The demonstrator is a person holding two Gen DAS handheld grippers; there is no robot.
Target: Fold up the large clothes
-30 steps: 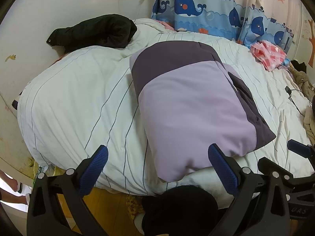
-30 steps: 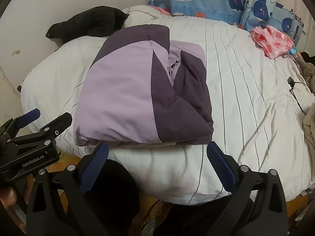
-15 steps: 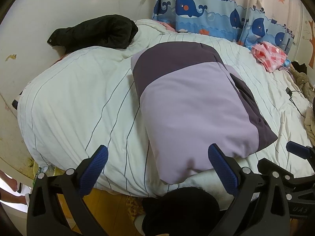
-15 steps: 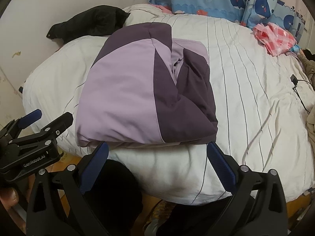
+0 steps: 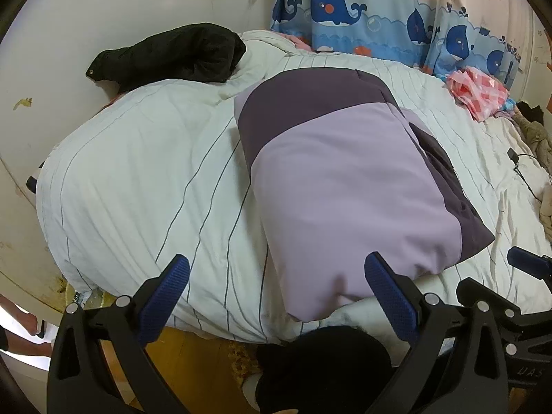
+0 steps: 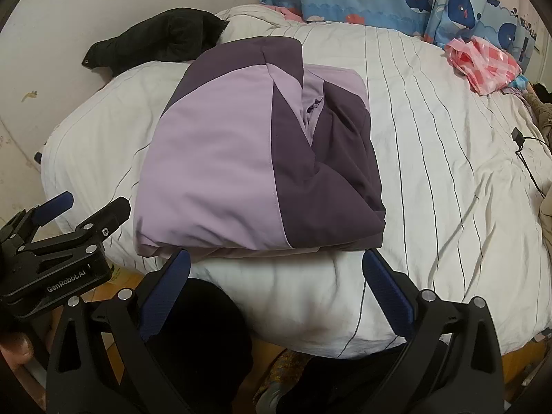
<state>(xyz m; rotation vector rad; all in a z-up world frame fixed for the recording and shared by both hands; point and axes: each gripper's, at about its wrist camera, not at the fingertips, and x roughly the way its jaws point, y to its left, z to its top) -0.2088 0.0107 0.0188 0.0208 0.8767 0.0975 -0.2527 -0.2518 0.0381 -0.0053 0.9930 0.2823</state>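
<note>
A padded jacket [image 5: 345, 179] in light and dark purple lies folded into a thick rectangle on the white striped duvet [image 5: 145, 179]. In the right wrist view the jacket [image 6: 255, 158] shows its zipper and dark sleeve panel on top. My left gripper [image 5: 276, 286] hangs open off the near edge of the bed, level with the jacket's near left corner, holding nothing. My right gripper [image 6: 276, 283] is open too, just short of the jacket's near edge, with nothing between its fingers. The left gripper [image 6: 58, 220] also shows at the left of the right wrist view.
A black garment [image 5: 172, 55] lies at the far left of the bed by the wall. A pink checked cloth [image 5: 479, 93] sits at the far right below the whale-print curtain [image 5: 379, 17]. A charger cable [image 6: 524, 151] trails on the right. Dark trouser legs and wooden floor [image 5: 183, 355] lie below.
Both grippers have drifted slightly; the jacket sits a touch lower in both views. Nothing was grasped or released, and the jacket keeps its folded shape.
</note>
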